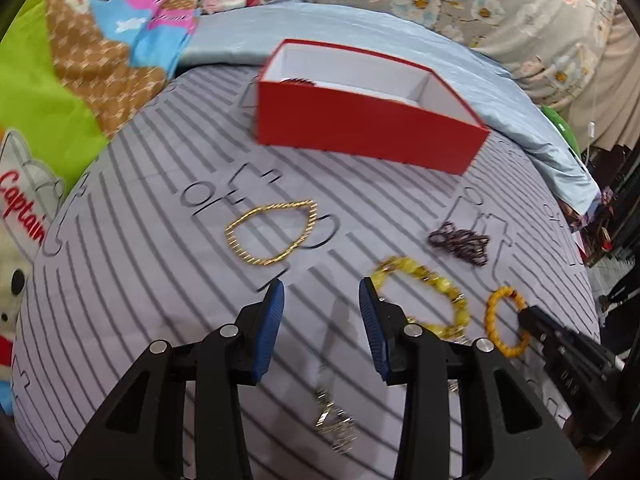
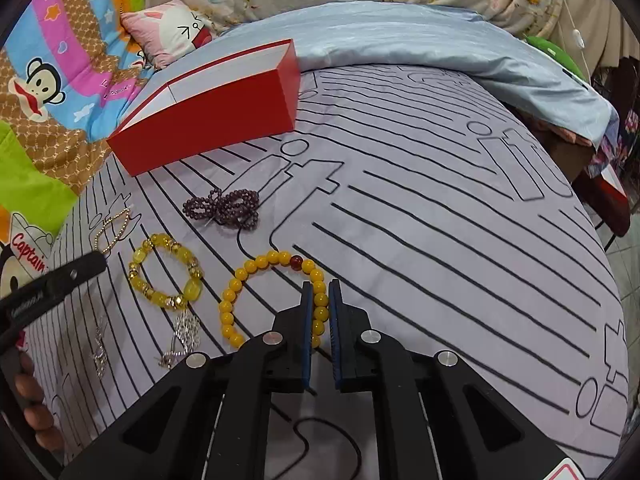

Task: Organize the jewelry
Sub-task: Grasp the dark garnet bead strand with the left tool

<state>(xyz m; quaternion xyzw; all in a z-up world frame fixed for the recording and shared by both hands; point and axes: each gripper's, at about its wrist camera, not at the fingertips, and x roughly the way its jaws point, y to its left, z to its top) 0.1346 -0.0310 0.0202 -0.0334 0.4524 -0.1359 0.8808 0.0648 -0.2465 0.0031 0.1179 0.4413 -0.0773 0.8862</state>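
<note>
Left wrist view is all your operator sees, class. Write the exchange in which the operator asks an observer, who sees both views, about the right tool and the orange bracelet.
Operator: Has the right tool gripped the orange bracelet? I only see its tip there.
Observer: Yes. In the right wrist view its fingers are closed on the beads along one side.
Operator: Are all the beads orange?
Observer: No. One dark red bead sits on the far side of the loop.
</note>
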